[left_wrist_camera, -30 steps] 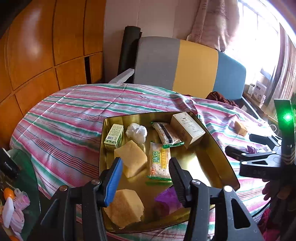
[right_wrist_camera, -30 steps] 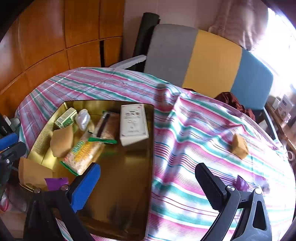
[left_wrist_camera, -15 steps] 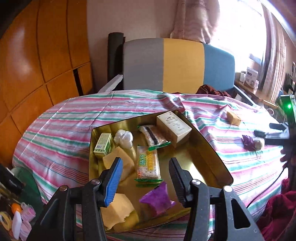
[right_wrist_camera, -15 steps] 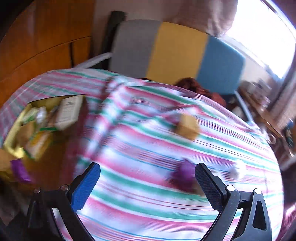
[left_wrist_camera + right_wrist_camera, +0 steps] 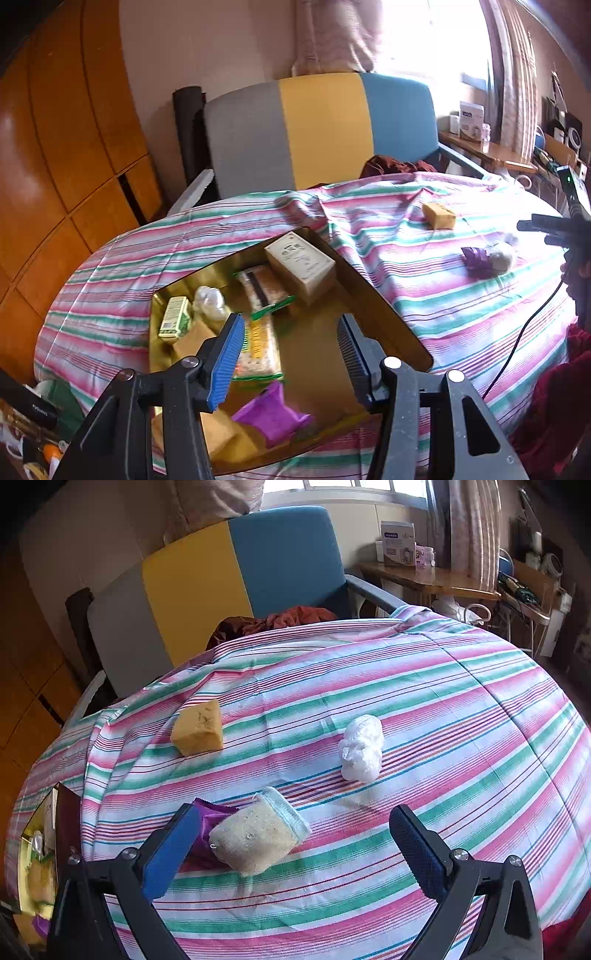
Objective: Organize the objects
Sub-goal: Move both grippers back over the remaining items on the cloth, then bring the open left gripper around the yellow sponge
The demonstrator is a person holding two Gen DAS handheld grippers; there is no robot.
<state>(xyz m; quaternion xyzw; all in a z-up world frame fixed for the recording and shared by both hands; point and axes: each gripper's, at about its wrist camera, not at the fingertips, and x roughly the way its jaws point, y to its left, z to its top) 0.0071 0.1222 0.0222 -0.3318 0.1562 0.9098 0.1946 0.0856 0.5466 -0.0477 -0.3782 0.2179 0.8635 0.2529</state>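
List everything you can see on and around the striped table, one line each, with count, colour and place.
gold metal tray: one, gold, on the cloth's left part
cream cardboard box: one, tray's far corner
green carton: one, tray's left edge
cracker packets: two, green-trimmed, tray middle
white plastic wad: one, beside the carton
purple wrapper: one, tray's near part
yellow sponge block: one, loose on the cloth
beige loofah pad: one, over a second purple wrapper
white crumpled bag: one, right of the pad
striped tablecloth: one, pink, green, white
tricolour chair: one, behind the table
left gripper: open, over the tray
right gripper: open, around the pad
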